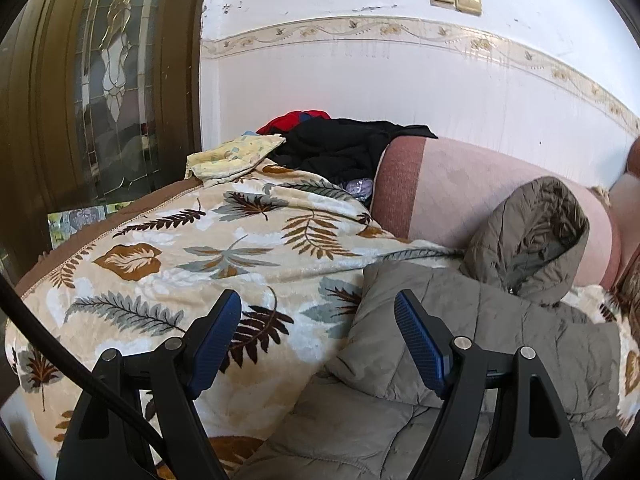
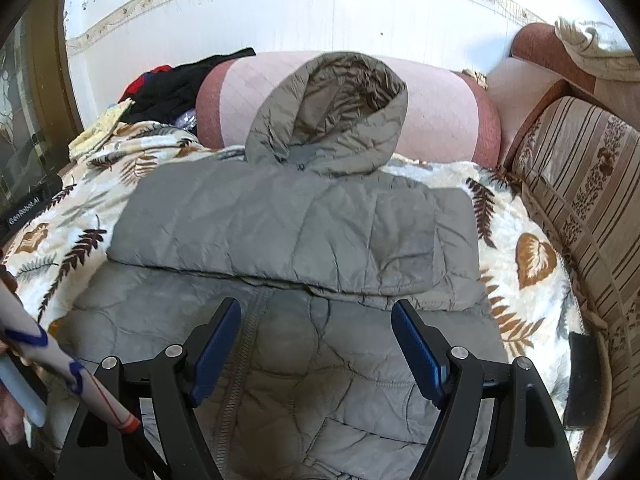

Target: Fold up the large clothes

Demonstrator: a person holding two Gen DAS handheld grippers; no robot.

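Grey quilted puffer jacket with a hood (image 2: 280, 216) lies spread on a cream plush blanket printed with brown and grey leaves (image 2: 516, 240), which covers a bed or couch. Its upper part shows as a neat rectangle with straight folded sides, and a folded edge runs straight across the jacket just beyond the right gripper's tips. The hood (image 2: 336, 112) stands propped against a pink quilted bolster cushion with darker red ends (image 2: 436, 112) at the back.

Open blanket borders the jacket on both sides. To the right it ends at a striped brown and beige cushion (image 2: 580, 184). To the left it runs out to a brown edge beside a dark wooden door with leaded glass (image 1: 100, 80). A white wall with a patterned border strip (image 1: 360, 80) closes off the back. In the far left corner sit a pile of black and red clothes (image 1: 340, 140) and a pale yellow patterned cloth (image 1: 232, 156).

No boxes or baskets show in either view.

The right gripper (image 2: 316, 344) hovers over the lower front of the jacket, near its zip line, jaws spread wide with nothing between the blue pads. The left gripper (image 1: 318, 340) is also wide and empty, above the jacket's left edge where it meets the blanket. A white sleeve with blue markings (image 2: 48, 356) crosses the lower left of the right wrist view.
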